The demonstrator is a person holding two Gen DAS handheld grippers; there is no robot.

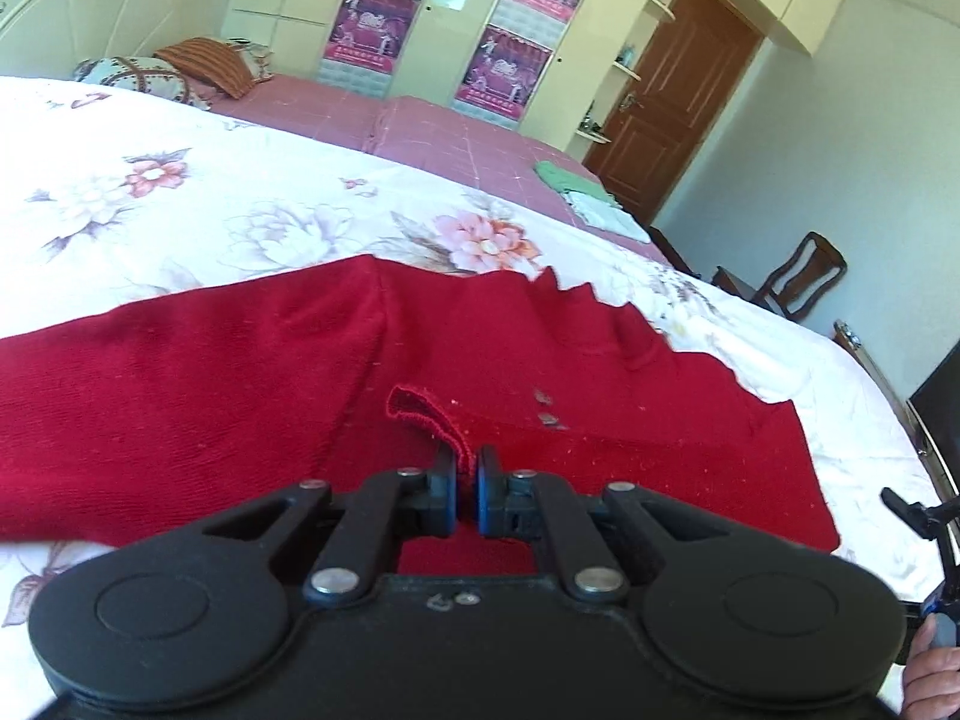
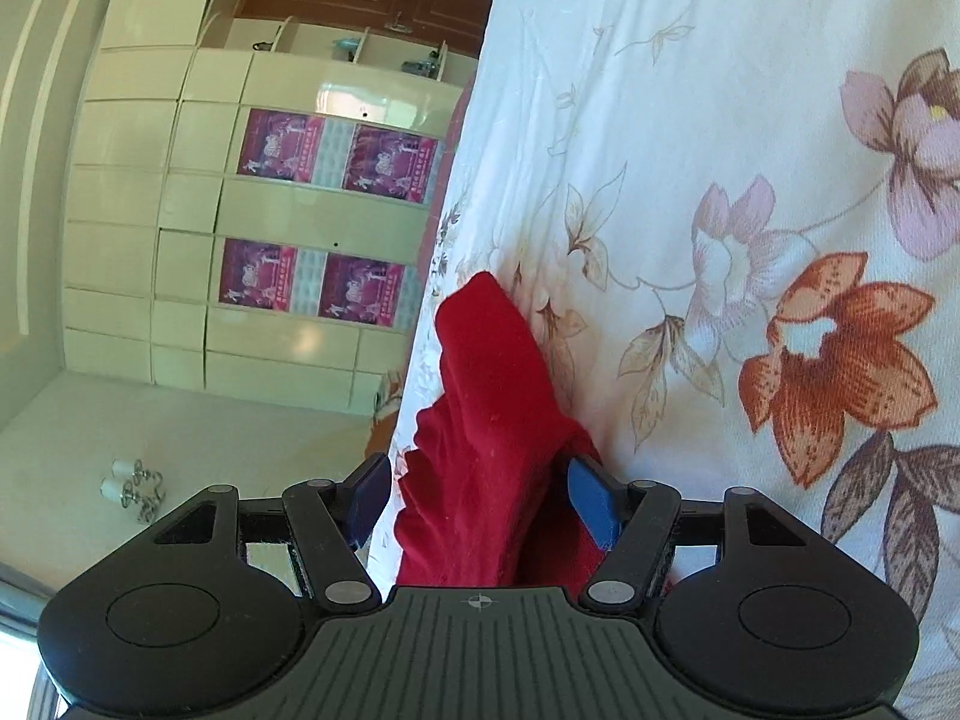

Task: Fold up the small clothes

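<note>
Bedspread (image 1: 180,192), white with floral print, serves as the flat folding surface across the bed. Red knit garment (image 1: 180,396) lies spread on it with a sleeve reaching left, flattened so its edges can be matched. Left gripper (image 1: 467,468) has its jaws pressed together on a raised hem loop near the middle of the garment, probably to lift that edge for a fold. Right gripper (image 2: 480,498), rolled sideways against the bedspread (image 2: 720,120), stands spread, with a bunched end of the garment (image 2: 486,420) between its 2 blue pads; 1 pad may touch the cloth, but no pinch shows.
</note>
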